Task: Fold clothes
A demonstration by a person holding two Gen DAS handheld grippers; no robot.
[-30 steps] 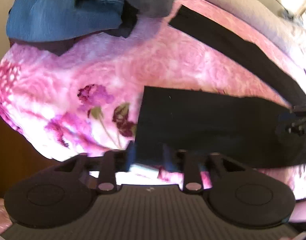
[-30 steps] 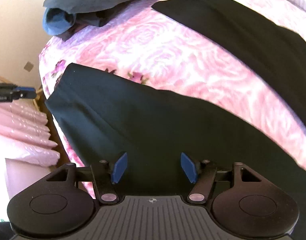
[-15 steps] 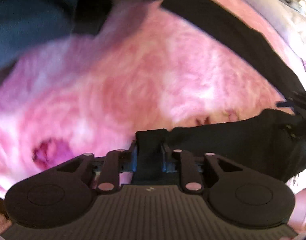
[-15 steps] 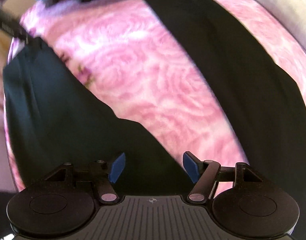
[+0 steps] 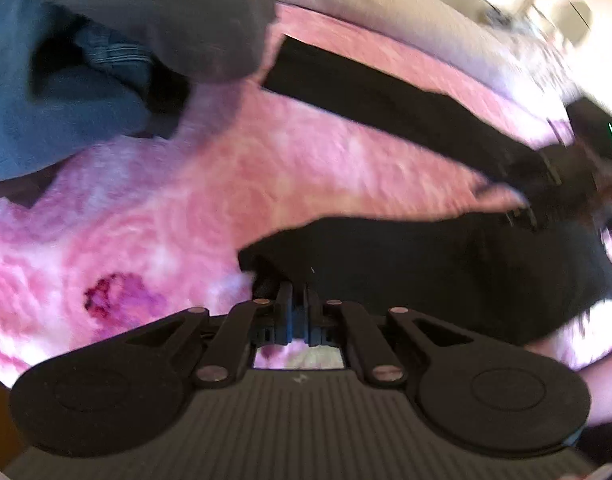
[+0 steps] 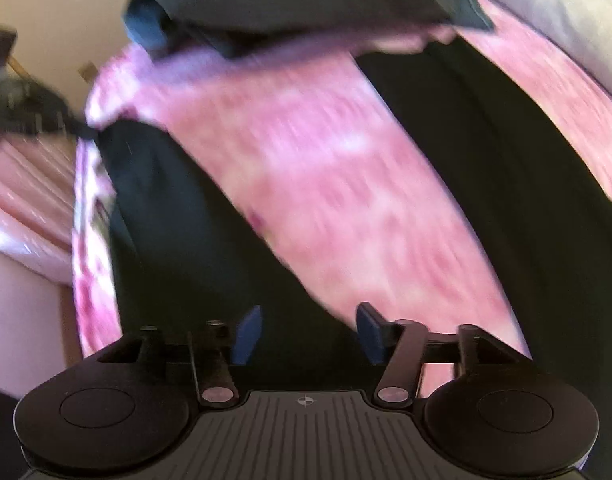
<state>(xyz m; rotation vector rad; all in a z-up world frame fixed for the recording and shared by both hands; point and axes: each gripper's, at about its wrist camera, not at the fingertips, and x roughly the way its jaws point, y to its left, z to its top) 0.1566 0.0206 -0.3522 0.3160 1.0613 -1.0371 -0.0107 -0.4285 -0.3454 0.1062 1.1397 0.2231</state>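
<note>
**Black trousers pinched at one end on a pink bed**

Pink rose-print bedspread (image 5: 234, 184) fills both views; black trousers (image 5: 446, 272) lie spread across it, one leg running to the far side (image 6: 506, 168). Left gripper (image 5: 296, 308) is clamped tight on the near edge of the cloth; right gripper (image 6: 306, 332) hovers over the dark fabric — jaws apart and closing, pressing on nothing. Blue and grey clothes (image 5: 86, 60) sit heaped at the far left.
</note>
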